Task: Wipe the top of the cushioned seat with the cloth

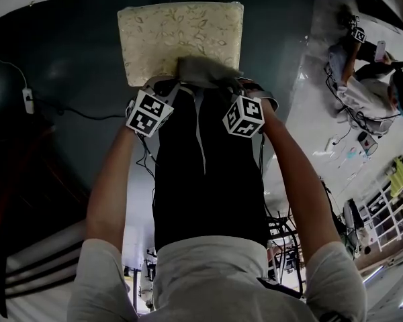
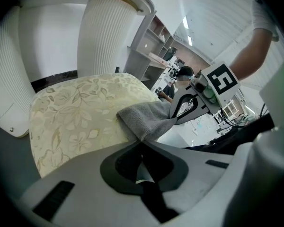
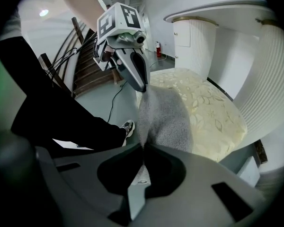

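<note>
Grey cloth (image 1: 203, 71) on the cushioned seat (image 1: 178, 35), at its 6 o'clock edge.
Pinched at 8 o'clock by the left tool (image 2: 142, 143), at 4 o'clock by the right tool (image 3: 143, 145); dark floor (image 1: 74, 66) around the seat.

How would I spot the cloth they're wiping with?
Find the cream, leaf-patterned cushioned seat on the dark floor. At its near edge lies the cloth, held by the left gripper and right gripper: plain grey knit, the only unpatterned thing on the seat.
</note>
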Available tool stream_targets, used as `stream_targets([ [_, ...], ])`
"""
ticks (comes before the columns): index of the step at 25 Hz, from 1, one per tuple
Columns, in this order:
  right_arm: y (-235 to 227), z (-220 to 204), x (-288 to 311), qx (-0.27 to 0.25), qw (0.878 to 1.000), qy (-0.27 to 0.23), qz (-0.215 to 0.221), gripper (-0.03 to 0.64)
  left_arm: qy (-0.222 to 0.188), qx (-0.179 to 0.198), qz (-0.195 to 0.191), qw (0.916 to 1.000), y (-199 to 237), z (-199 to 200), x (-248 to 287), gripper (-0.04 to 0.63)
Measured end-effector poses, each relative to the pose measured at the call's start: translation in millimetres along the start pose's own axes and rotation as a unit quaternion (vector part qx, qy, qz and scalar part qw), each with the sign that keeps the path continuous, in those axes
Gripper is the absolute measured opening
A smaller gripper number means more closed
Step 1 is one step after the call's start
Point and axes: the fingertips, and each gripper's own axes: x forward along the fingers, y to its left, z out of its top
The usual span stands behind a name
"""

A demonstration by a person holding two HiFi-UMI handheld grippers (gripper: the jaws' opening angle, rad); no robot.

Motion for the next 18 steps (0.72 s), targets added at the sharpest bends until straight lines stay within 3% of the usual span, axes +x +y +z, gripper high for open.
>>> stream_targets([
  [13, 8, 42, 18, -0.027, 1.0, 0.003, 0.013, 0.015, -0.012, -0.043, 0.018, 0.9989, 25, -34, -30, 0.017],
  [18, 0, 61, 18, 0.015, 1.0, -0.018, 0.006, 0.015, -0.014, -0.03, 0.017, 0.9993, 38, -39, -38, 0.017],
])
